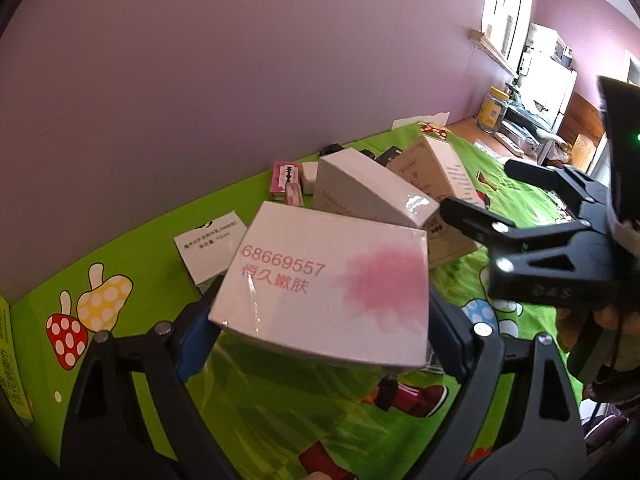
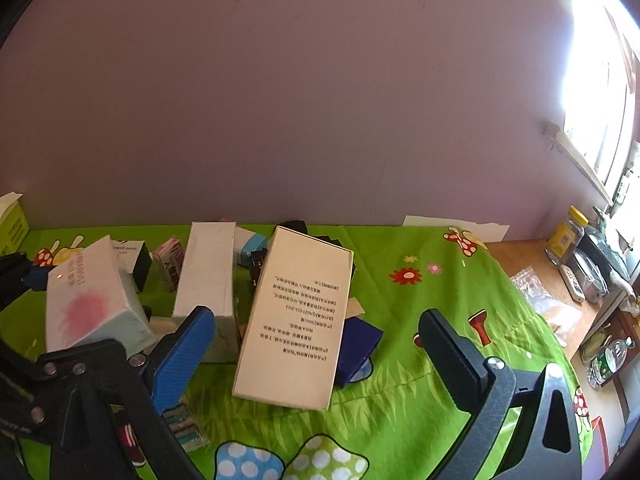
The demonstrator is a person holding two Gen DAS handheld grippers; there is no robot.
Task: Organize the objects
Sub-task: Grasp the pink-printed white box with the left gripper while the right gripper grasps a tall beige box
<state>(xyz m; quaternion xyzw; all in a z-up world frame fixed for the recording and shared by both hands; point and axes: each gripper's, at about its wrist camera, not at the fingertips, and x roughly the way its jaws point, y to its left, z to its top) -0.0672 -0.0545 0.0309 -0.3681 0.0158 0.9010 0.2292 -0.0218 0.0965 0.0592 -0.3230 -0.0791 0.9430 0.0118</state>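
My left gripper (image 1: 320, 312) is shut on a white box with a pink blotch and red print (image 1: 324, 280), held tilted above the green cloth; the box also shows at the left of the right wrist view (image 2: 84, 300). My right gripper (image 2: 316, 332) is open and empty, its blue-padded finger (image 2: 180, 356) beside a beige box with black text (image 2: 296, 332) lying tilted on a dark blue item (image 2: 358, 348). The right gripper also shows in the left wrist view (image 1: 476, 192). A second white box (image 1: 368, 192) stands behind, also in the right wrist view (image 2: 208, 272).
A green mushroom-print cloth (image 2: 400, 400) covers the surface against a purple wall. Small pink boxes (image 1: 286, 180), a white card box (image 1: 208, 252) and a beige box (image 1: 440, 172) lie near the wall. A wooden ledge with a yellow-lidded jar (image 2: 566, 236) is at far right.
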